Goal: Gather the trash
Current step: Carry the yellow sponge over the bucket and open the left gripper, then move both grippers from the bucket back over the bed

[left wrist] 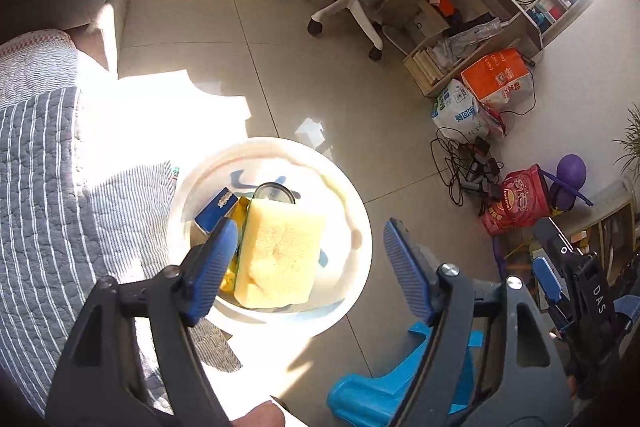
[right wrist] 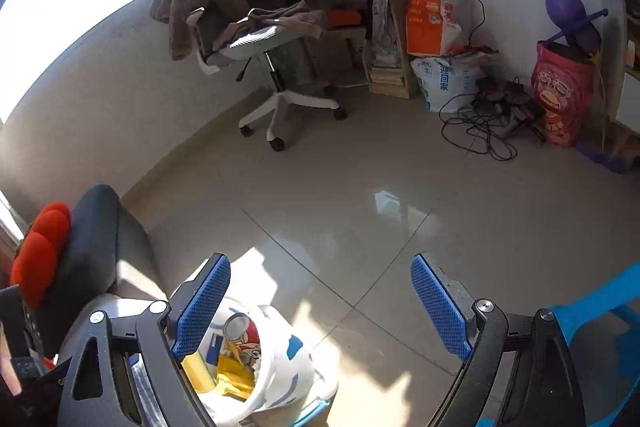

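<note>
Spread left gripper (left wrist: 308, 247) fingers (left wrist: 212, 259) hover above sponge (left wrist: 280, 255) in bin (left wrist: 352, 187).

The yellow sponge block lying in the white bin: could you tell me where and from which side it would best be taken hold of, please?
Probably across its two long side faces, coming from above. The yellow sponge block lies on top of the other trash in the white bin, broad face up and tilted, its long edges exposed. The open left tool already looks wide enough to span it.

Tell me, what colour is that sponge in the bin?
Pale yellow; the sponge shows best in the left wrist view.
</note>
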